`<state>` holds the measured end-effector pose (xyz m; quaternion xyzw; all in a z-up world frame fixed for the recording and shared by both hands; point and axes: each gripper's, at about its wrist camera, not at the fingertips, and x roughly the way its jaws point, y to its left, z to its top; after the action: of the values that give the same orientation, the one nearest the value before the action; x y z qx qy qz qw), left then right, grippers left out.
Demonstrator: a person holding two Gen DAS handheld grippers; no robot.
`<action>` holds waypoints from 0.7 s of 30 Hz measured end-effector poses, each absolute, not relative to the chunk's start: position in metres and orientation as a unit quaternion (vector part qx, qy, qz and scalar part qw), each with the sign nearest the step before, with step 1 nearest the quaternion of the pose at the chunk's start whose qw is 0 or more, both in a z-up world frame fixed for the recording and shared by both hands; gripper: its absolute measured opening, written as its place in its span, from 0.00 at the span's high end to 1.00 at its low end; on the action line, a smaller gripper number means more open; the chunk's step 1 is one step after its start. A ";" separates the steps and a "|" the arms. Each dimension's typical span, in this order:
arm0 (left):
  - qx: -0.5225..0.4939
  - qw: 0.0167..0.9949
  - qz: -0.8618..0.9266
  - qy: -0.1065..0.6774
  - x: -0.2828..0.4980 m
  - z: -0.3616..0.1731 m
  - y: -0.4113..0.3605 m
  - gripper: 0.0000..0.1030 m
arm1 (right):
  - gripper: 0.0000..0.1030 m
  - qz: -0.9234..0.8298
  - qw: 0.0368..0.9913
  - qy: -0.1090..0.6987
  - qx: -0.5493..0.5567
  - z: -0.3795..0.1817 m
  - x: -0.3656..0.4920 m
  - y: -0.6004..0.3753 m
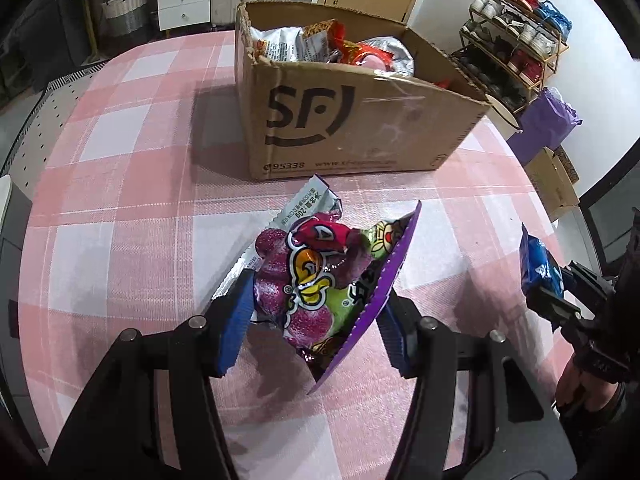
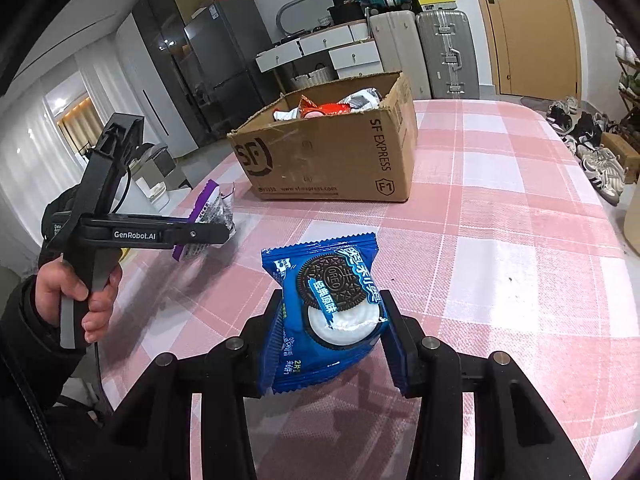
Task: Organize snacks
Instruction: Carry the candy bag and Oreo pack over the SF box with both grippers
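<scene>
My left gripper (image 1: 312, 316) is shut on a purple and green candy packet (image 1: 320, 280), crumpled between its blue pads and lifted off the pink checked tablecloth (image 1: 132, 208). In the right wrist view that same gripper (image 2: 208, 234) shows at the left, the purple packet (image 2: 208, 208) sticking out of it. My right gripper (image 2: 332, 332) is shut on a blue Oreo packet (image 2: 328, 312), also seen at the right edge as the Oreo packet (image 1: 540, 264). An open cardboard SF box (image 1: 352, 120) with several snack bags inside stands beyond both; box (image 2: 332, 152).
A shoe rack (image 1: 516, 48) and a purple bag (image 1: 548, 120) stand past the table's right edge. Suitcases (image 2: 444, 52), a fridge (image 2: 228, 60) and white drawers (image 2: 348, 52) line the far wall. A hand (image 2: 80, 296) grips the left tool's handle.
</scene>
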<state>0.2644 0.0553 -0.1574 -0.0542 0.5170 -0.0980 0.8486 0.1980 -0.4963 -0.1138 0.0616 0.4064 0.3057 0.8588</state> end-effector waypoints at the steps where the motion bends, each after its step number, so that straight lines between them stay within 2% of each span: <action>1: -0.055 0.850 -0.098 0.514 0.261 -0.155 0.055 0.47 | 0.57 0.305 0.860 0.405 0.063 -0.112 0.197 -0.497; 21: -0.039 0.887 -0.092 0.450 0.232 -0.066 0.072 0.47 | 0.57 0.321 0.878 0.347 0.079 -0.043 0.195 -0.497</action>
<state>0.2318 0.0718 -0.0663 -0.0395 0.4502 -0.0916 0.8873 0.1949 -0.4973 -0.0427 0.0785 0.3467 0.3206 0.8780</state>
